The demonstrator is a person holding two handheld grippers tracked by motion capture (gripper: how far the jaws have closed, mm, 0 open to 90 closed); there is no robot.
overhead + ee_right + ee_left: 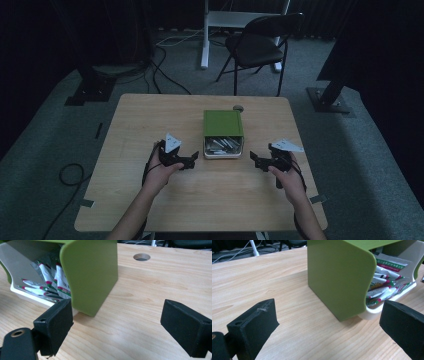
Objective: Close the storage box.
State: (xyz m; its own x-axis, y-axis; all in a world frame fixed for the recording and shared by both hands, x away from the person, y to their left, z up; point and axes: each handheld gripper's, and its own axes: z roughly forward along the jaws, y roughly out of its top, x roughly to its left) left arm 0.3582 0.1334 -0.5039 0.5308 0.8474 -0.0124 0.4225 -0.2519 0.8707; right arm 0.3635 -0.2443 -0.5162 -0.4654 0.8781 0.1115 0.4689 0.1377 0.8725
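High view shows a green plastic box with a white inner tray (223, 123) standing near the middle of the light wooden table (150, 200), its open front turned toward the person and packed with small foil sachets (223, 145). The left hand-held gripper (189, 159) lies just beside the box's near left corner, and the right hand-held gripper (256, 159) sits near its near right corner; both have their jaws spread wide with nothing between them.

The left gripper view puts the green shell (337, 277) close ahead, with the white tray lip (372, 313) jutting out under it and the red, green and white sachets (384, 287) stacked loosely inside. The right gripper view shows the opposite green wall (92, 272), the tray's white floor (17, 267), more sachets (53, 277) and a round cable hole in the table (141, 257).

The box looks like thin, stiff, smooth plastic, probably light and likely to slide on the table if pushed from one side. The rounded front edges of the green walls seem a fair place to pinch, one side per gripper. The sachets appear soft, crinkly and slippery; a single one is best taken by a protruding end, squeezed gently so it does not burst or drag its neighbours out.
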